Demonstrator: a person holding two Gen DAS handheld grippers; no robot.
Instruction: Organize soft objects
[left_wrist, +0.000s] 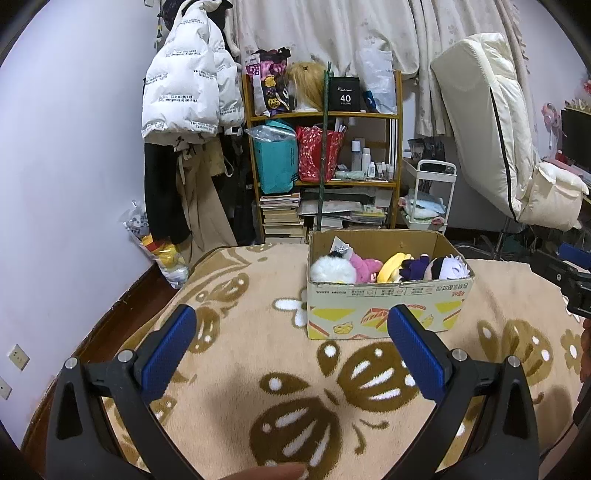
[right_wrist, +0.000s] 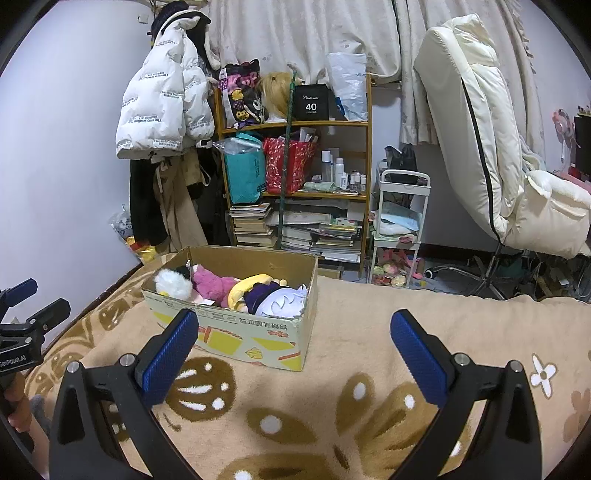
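Seen along the left tool (left_wrist: 291, 325): white puffer jacket (left_wrist: 188, 77) hung against the pale wall at far left, wooden shelf unit (left_wrist: 321, 147) beside it, crammed with bags, bottles and stacked books. Centre right, an open cardboard box (left_wrist: 384, 306) resting on a beige blanket (left_wrist: 240, 332) patterned with brown flowers. Packed in a row inside the box, left to right: white fluffy plush (left_wrist: 332, 269), pink plush (left_wrist: 364, 266), yellow plush (left_wrist: 393, 271), purple-clad doll (left_wrist: 415, 267) and a pale-haired doll head (left_wrist: 452, 268). Left tool released, blue pads spread wide, gripping nothing, hovering over the blanket short of the box. A fingertip (left_wrist: 273, 472) just visible at the bottom edge. Cream padded chair (left_wrist: 491, 140) leaning back at far right.

Seen along the right tool (right_wrist: 295, 328): part of the other tool at the far left edge, held in a hand (right_wrist: 18, 417). Same box (right_wrist: 236, 332) left of centre, its near corner just beyond the left blue pad, plush toys (right_wrist: 221, 286) lying inside. White trolley (right_wrist: 400, 221) right of the shelves, cream chair beyond. Right tool likewise released, pads wide apart and empty, above the blanket (right_wrist: 351, 332) beside the box.
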